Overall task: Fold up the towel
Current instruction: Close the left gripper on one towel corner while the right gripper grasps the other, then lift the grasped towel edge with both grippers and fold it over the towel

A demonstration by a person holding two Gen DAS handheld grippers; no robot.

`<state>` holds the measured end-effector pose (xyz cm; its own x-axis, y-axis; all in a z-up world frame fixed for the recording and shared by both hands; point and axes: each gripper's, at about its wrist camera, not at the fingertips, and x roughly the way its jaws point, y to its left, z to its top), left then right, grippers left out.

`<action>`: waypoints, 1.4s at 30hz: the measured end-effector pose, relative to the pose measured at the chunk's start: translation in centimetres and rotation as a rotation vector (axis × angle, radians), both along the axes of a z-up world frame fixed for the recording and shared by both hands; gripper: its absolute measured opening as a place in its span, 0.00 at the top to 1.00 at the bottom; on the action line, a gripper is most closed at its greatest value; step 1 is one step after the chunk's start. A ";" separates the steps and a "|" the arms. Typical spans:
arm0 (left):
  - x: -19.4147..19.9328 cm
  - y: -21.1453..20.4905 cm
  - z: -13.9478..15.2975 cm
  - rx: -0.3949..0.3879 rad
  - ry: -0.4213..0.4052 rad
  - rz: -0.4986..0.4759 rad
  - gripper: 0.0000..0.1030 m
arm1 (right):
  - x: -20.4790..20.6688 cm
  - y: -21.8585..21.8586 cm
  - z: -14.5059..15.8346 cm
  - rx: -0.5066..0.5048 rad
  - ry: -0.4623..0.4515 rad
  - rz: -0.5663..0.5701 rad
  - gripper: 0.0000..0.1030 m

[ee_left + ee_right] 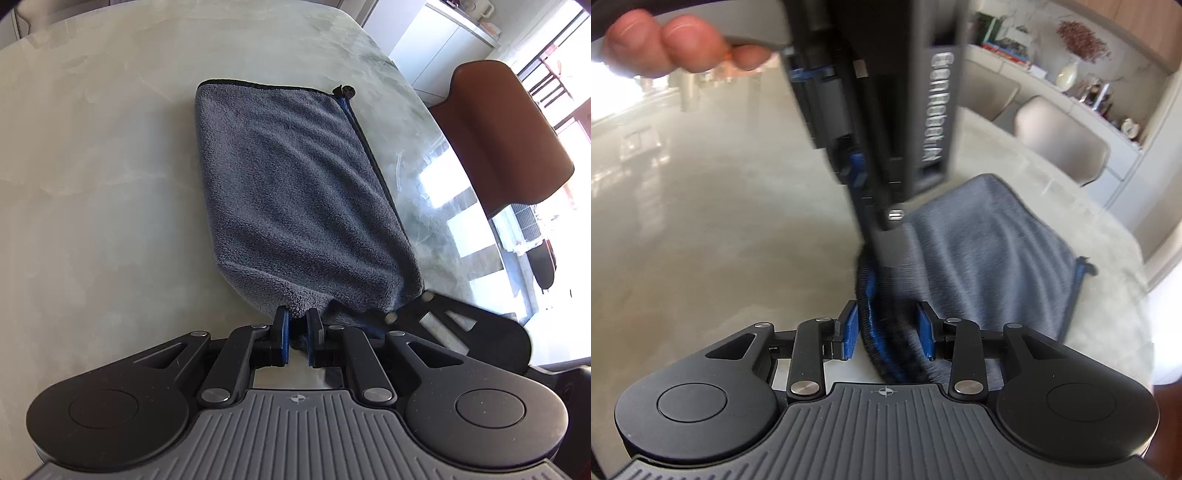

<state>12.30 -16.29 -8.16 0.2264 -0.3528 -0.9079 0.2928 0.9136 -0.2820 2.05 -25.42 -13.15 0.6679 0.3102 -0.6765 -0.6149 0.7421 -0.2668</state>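
Marble table (110, 147), brown chair (509, 140), white vase (1067, 75)

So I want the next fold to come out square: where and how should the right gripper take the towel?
Grip the towel at its near edge, on the corner beside the left gripper, coming low from the near side. That bunched edge is lifted off the table, while the far hemmed edge lies flat.

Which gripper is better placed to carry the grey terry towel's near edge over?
Left. The left gripper is shut on the grey terry towel; the right gripper pads stand open around a bunched edge.
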 end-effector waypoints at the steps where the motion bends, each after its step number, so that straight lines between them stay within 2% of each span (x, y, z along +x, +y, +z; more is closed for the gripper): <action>1: -0.1 0.2 0.1 -0.001 0.001 -0.011 0.90 | 0.1 -0.2 0.0 0.010 0.005 -0.004 0.67; 3: -0.3 0.4 0.2 -0.002 0.002 -0.026 0.87 | 0.4 -0.6 0.1 0.030 0.025 -0.010 0.67; 5: -0.5 0.6 0.6 0.011 -0.010 -0.056 0.83 | 1.0 -0.9 0.0 0.049 0.066 -0.010 0.76; 6: -0.7 0.6 0.8 0.028 -0.030 -0.079 0.81 | 1.2 -1.1 0.3 0.065 0.082 -0.015 0.86; 8: -1.0 0.7 1.2 0.058 -0.064 -0.118 0.64 | 1.7 -1.6 1.0 0.112 0.109 -0.032 0.89; 11: -1.9 0.6 2.1 0.113 -0.173 -0.209 0.52 | 3.0 -3.3 2.3 0.242 0.172 -0.080 0.91; 15: -2.9 0.2 2.6 0.175 -0.328 -0.344 0.50 | 4.7 -5.3 3.4 0.350 0.232 -0.113 0.91; 21: -4.5 -2.3 1.7 0.327 -0.578 -0.616 0.50 | 5.8 -6.7 4.3 0.403 0.286 -0.116 0.91; 24: -5.2 -3.3 1.7 0.345 -0.646 -0.720 0.50 | 6.0 -6.8 4.3 0.380 0.290 -0.117 0.91; 26: -5.1 -3.7 1.8 0.332 -0.657 -0.738 0.50 | 5.8 -6.6 4.5 0.373 0.300 -0.091 0.91; 30: -3.9 -4.8 1.1 0.318 -0.607 -0.767 0.51 | 5.5 -6.3 4.9 0.331 0.281 -0.049 0.91; 31: -3.7 -5.0 0.8 0.318 -0.593 -0.778 0.57 | 5.5 -6.3 4.9 0.326 0.280 -0.042 0.91; 32: -3.6 -5.1 0.6 0.316 -0.578 -0.783 0.77 | 5.6 -6.5 4.9 0.331 0.283 -0.031 0.91; 33: -3.1 -5.2 0.4 0.305 -0.537 -0.775 0.86 | 5.6 -6.7 4.9 0.342 0.286 -0.019 0.91; 34: -2.6 -5.2 0.2 0.286 -0.494 -0.760 0.89 | 5.5 -6.9 4.8 0.349 0.287 -0.012 0.90; 36: -1.7 -4.8 0.4 0.229 -0.436 -0.716 0.91 | 5.2 -7.0 4.8 0.343 0.287 -0.003 0.90; 39: -0.8 -4.0 0.6 0.182 -0.399 -0.655 0.92 | 4.3 -7.3 4.7 0.314 0.263 -0.009 0.86; 40: -0.6 -3.7 0.7 0.173 -0.389 -0.638 0.92 | 4.1 -7.5 4.6 0.302 0.257 -0.015 0.82; 41: -0.4 -3.5 0.7 0.165 -0.384 -0.623 0.92 | 3.7 -7.7 4.5 0.282 0.249 -0.023 0.74; 42: -0.3 -3.3 0.8 0.156 -0.379 -0.606 0.92 | 3.3 -7.9 4.3 0.261 0.242 -0.029 0.72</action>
<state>12.04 -19.59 -7.38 0.3409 -0.3890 -0.8558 0.8115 0.5814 0.0590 5.35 -33.32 -8.85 0.5093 0.4771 -0.7162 -0.6149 0.7840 0.0850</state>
